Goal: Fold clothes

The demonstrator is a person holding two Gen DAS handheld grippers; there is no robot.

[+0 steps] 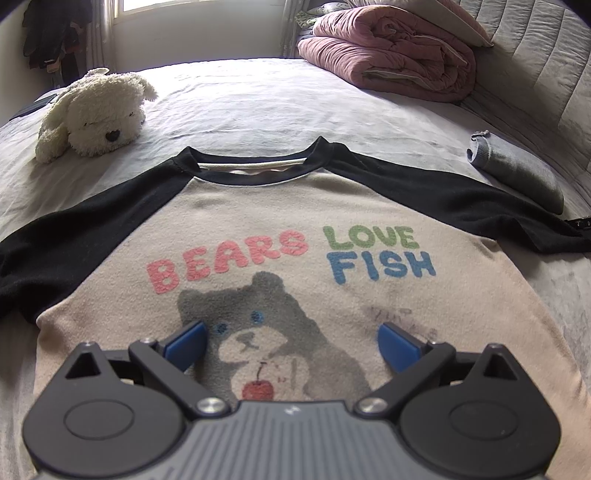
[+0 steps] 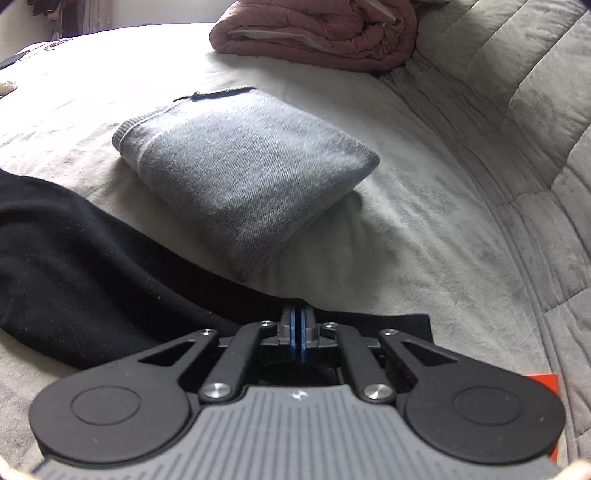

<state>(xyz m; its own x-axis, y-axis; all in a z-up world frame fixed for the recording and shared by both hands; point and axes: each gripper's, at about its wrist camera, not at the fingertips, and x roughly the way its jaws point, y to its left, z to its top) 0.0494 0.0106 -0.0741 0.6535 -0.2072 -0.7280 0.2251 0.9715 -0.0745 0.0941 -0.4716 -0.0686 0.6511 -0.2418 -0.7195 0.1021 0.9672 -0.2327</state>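
Blue-padded left gripper [image 1: 291, 341] hovers, jaws apart, over a bear-print shirt [image 1: 280, 236] spread flat on the bed [image 1: 258, 103]; right gripper [image 2: 297, 334] pinches its black sleeve [image 2: 85, 273]. Grey garment [image 2: 240, 184] alongside lies folded.

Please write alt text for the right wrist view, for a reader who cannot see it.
The right gripper, fingers closed, pinches the cuff end of a black fabric sleeve lying on a pale grey bedsheet. Beyond it rests a folded grey knit garment, and farther back a bundled pink quilt.
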